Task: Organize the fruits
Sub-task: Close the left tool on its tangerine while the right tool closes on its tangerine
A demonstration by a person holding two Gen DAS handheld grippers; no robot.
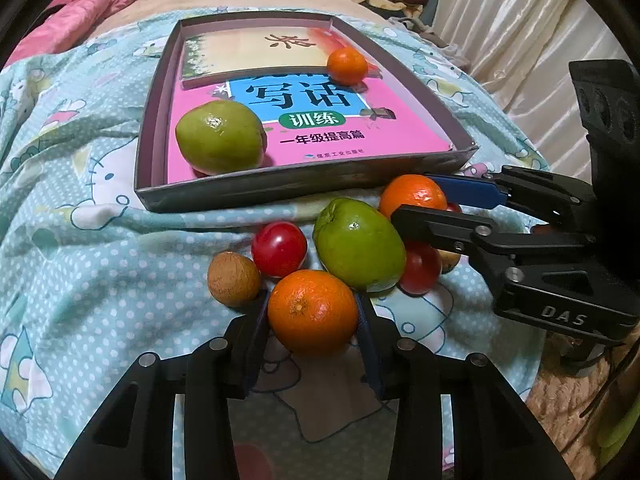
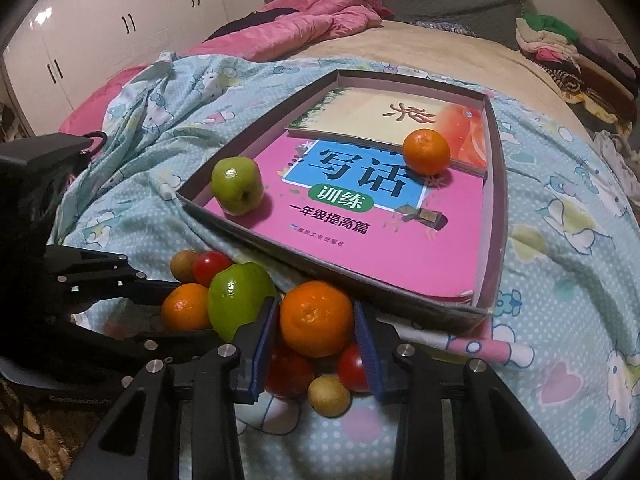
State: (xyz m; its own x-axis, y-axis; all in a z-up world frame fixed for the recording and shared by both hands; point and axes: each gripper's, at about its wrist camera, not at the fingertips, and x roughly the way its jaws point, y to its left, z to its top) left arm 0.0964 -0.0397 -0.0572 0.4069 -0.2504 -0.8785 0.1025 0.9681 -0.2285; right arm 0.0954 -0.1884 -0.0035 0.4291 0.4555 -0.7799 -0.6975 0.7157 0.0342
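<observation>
A shallow cardboard box [image 1: 256, 194] lies on the blue patterned sheet and holds two books, a green fruit [image 1: 220, 136] and a small orange [image 1: 347, 65]. Loose fruit is piled in front of it: a green fruit [image 1: 358, 244], red tomatoes [image 1: 279, 249] and a brown round fruit [image 1: 233, 279]. My left gripper [image 1: 312, 298] is shut on the near orange [image 1: 312, 320], both pads against its sides. My right gripper [image 2: 315, 304] is shut on another orange [image 2: 316, 328] beside the box's front corner. It also shows from the right in the left wrist view, right gripper [image 1: 412, 198].
A pink quilt [image 2: 304, 20] and a heap of clothes [image 2: 548, 40] lie at the far end of the bed. White wardrobe doors [image 2: 100, 28] stand at the left and a curtain [image 1: 520, 40] hangs at the right. The bed's edge drops off near a brown rug [image 1: 568, 392].
</observation>
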